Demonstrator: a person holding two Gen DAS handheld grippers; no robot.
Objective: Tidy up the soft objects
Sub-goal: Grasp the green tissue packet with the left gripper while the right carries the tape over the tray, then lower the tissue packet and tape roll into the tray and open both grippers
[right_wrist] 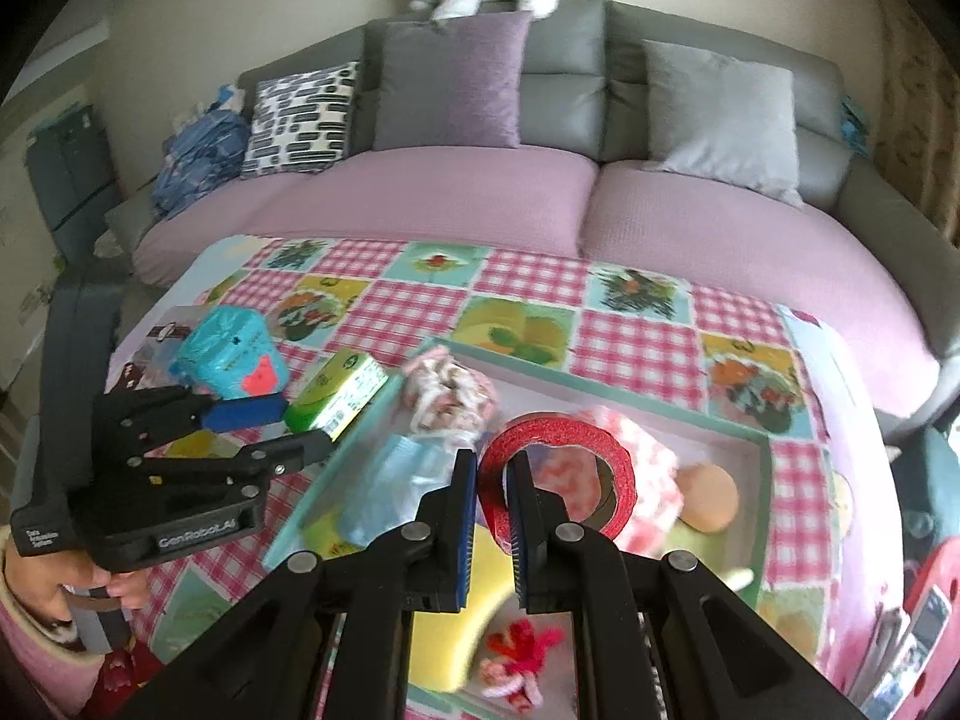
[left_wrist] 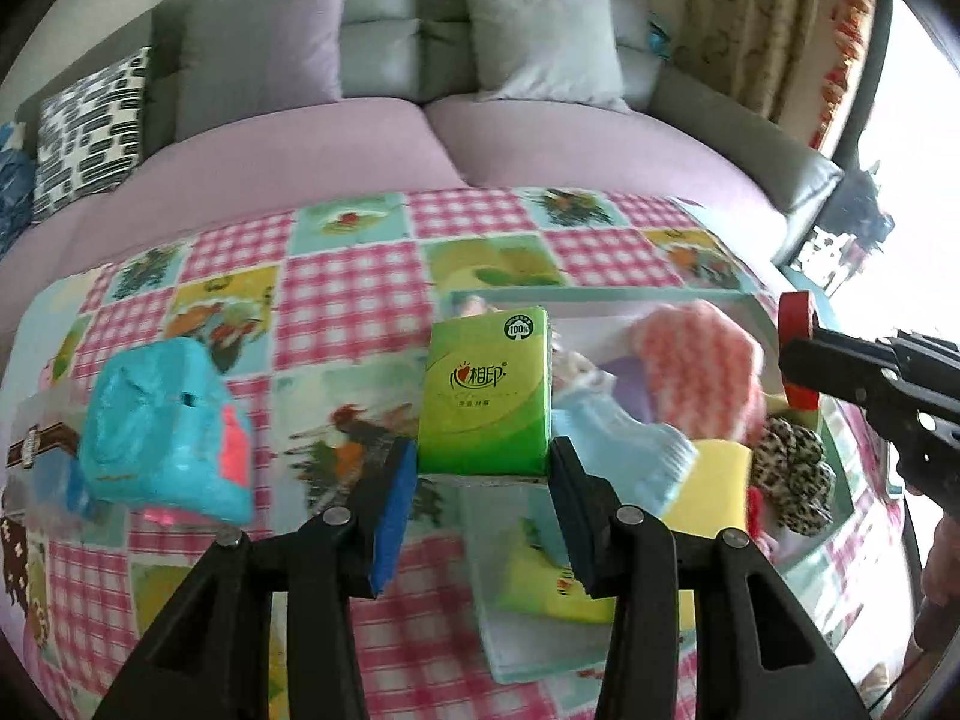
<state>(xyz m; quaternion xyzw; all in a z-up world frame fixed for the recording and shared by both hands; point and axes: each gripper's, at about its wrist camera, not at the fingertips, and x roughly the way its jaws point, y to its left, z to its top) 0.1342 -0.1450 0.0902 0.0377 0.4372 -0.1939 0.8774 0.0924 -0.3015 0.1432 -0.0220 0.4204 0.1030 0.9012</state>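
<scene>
My left gripper is shut on a green tissue pack and holds it above the checked cloth; it also shows in the right wrist view. My right gripper is shut on a red tape roll and holds it over the teal-rimmed tray. The tray holds a pink-and-white knit piece, a light blue sock, a yellow sponge and a leopard-print scrunchie. A second green pack lies below my left fingers.
A turquoise soft package sits left on the patchwork cloth. An orange ball and a red-pink yarn toy lie in the tray. A grey sofa with cushions stands behind.
</scene>
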